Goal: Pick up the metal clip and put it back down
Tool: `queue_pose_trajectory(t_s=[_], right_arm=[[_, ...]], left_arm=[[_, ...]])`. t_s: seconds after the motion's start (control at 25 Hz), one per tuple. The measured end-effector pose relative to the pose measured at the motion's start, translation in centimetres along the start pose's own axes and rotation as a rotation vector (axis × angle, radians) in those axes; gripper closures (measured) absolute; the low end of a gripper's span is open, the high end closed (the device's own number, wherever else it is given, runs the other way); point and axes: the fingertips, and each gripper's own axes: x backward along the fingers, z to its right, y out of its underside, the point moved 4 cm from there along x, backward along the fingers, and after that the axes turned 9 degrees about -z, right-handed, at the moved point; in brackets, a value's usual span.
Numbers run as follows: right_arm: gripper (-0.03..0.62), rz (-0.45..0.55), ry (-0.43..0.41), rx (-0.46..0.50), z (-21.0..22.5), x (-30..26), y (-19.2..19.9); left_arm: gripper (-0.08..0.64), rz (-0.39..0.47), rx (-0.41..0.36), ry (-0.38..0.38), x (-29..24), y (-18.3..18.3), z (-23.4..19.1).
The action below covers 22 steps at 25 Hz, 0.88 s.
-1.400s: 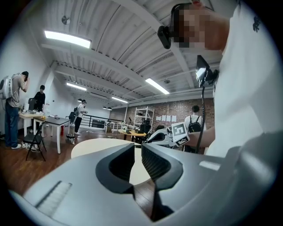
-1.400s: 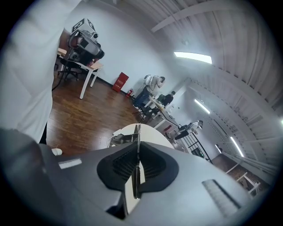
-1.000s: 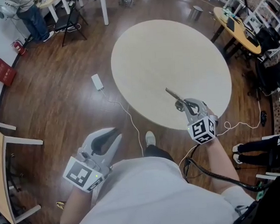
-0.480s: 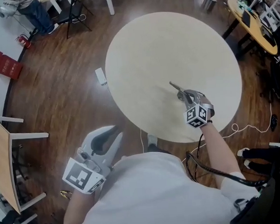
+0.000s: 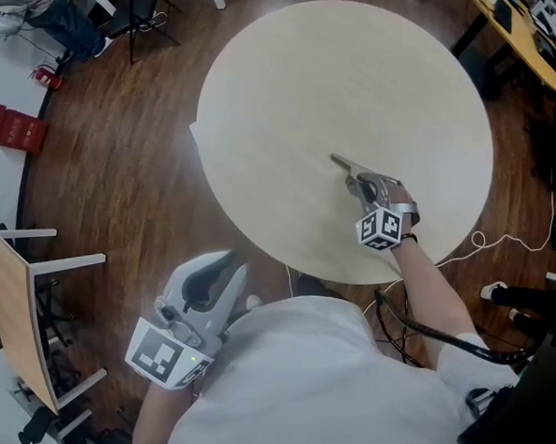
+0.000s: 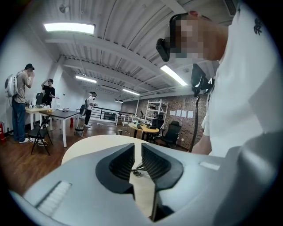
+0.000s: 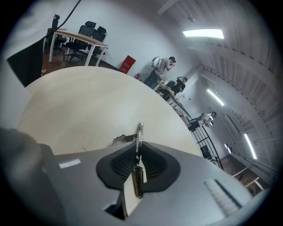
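The metal clip (image 5: 343, 166) is a slim, shiny piece that sticks out ahead of my right gripper (image 5: 363, 187), low over the near right part of the round beige table (image 5: 344, 72). In the right gripper view the clip (image 7: 139, 131) stands on edge between the dark pads (image 7: 154, 164), which still press on it. The right gripper (image 7: 138, 160) has its jaws just starting to open. My left gripper (image 5: 226, 265) hangs beside my body, off the table over the wood floor. In its own view the left gripper (image 6: 137, 160) holds nothing, and a narrow gap separates its pads.
A red object (image 5: 10, 134) lies on the floor at far left, near a small wooden table (image 5: 16, 317). A white cable (image 5: 509, 240) trails on the floor to the right of the round table. Another desk (image 5: 519, 23) stands at top right. Several people stand far off.
My right gripper, still holding the clip, now sits farther in over the tabletop. The view has shifted forward over the table. The left gripper stays by my side.
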Motion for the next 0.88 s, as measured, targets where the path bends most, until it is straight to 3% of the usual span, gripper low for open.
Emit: queue_pose_trajectory(t_s=[0.08,0.2,0.28,0.48,0.76,0.88], right_arm=[[0.534,0.004,-0.022,-0.010,-0.7,-0.2,0.0],[0.532,0.021,-0.049,-0.052,-0.7,-0.2,0.0],[0.418,0.037,-0.067,-0.084,-0.6,0.0,-0.2],[0.379,0.081,-0.077,-0.162,0.1,2.2,-1.3],[0.365,0.091,0.041,-0.352,1.9,9.6,-2.5],[0.365,0.106,0.085,-0.448,0.3,14.3,-3.7]], left_arm=[[0.522,-0.011,0.004,0.003,-0.3,-0.1,0.0],[0.522,-0.026,0.003,0.010,-0.7,-0.4,0.1],[0.522,-0.036,-0.001,0.019,-0.8,-0.4,0.0],[0.522,-0.042,-0.007,0.032,0.2,0.4,-0.3],[0.522,0.029,-0.085,0.125,2.5,0.8,-1.2],[0.522,0.052,-0.103,0.172,5.3,2.3,-1.1]])
